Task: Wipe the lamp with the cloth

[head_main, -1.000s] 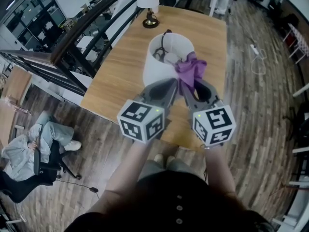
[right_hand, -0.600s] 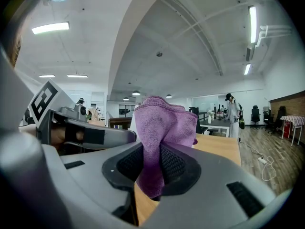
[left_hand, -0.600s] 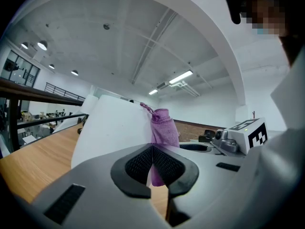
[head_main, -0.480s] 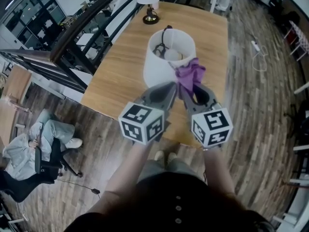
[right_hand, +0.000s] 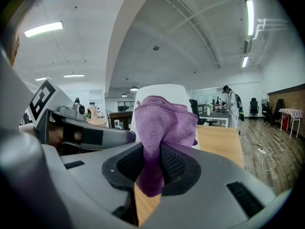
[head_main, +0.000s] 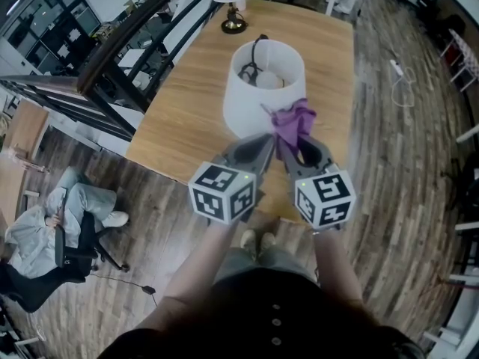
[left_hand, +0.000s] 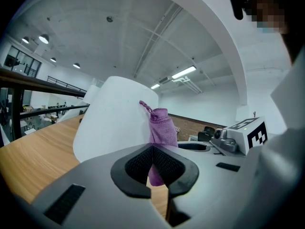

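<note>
A white lamp shade (head_main: 258,96) stands on the wooden table (head_main: 187,118), its bulb and black fitting visible inside from above. A purple cloth (head_main: 293,122) rests against the shade's near right side, with my right gripper (head_main: 290,146) shut on it. In the right gripper view the cloth (right_hand: 164,120) bunches up out of the jaws and covers most of the shade (right_hand: 159,89). My left gripper (head_main: 263,145) sits just left of it, shut with nothing between its pads. In the left gripper view the shade (left_hand: 112,123) stands close ahead, with the cloth (left_hand: 162,128) at its right.
A second small lamp (head_main: 230,2) with a dark base stands at the table's far end. A dark railing (head_main: 112,58) runs along the table's left. A person (head_main: 45,230) sits in a chair on the floor below left. A cable (head_main: 400,88) lies on the floor at right.
Both grippers have drawn back toward me and lower in the view. The cloth has slid from the shade's upper rim down its near side.
</note>
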Demonstrator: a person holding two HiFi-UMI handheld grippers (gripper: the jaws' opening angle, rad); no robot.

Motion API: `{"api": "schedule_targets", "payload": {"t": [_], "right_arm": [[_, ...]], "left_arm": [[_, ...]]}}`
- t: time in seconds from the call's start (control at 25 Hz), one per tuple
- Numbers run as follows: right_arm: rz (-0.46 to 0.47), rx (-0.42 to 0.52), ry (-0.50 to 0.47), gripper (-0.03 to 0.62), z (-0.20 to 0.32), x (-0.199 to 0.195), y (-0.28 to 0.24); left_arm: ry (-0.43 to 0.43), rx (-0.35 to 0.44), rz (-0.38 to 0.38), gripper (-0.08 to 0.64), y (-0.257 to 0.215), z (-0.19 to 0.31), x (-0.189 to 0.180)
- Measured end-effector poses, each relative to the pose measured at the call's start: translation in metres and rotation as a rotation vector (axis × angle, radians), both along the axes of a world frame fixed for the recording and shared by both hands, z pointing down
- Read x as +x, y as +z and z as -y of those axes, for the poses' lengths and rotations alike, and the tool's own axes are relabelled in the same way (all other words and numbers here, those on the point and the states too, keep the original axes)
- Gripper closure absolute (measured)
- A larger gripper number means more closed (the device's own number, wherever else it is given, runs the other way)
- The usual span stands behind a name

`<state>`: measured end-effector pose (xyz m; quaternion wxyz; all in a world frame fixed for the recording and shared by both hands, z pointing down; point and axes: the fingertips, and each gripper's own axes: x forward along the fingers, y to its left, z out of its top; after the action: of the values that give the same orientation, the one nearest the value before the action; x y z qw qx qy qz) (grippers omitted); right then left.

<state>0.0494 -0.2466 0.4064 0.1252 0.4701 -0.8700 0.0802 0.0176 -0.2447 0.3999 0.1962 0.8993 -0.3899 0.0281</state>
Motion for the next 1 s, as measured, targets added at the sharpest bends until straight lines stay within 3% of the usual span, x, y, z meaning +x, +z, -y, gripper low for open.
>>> {"api": "schedule_targets", "payload": {"t": [0.72,1.0], "right_arm": [[-0.025,-0.098,-0.002,0.511,-0.012,0.004,0.04],[-0.016,-0.059,0.0,0.511,-0.019,0.008,0.022]], "left_arm": [[0.008,-0.102,0.012,0.549,0.044,-0.017,-0.001],[0.0,-0.102,0.004,0.549,0.042,-0.023,-0.004]]}}
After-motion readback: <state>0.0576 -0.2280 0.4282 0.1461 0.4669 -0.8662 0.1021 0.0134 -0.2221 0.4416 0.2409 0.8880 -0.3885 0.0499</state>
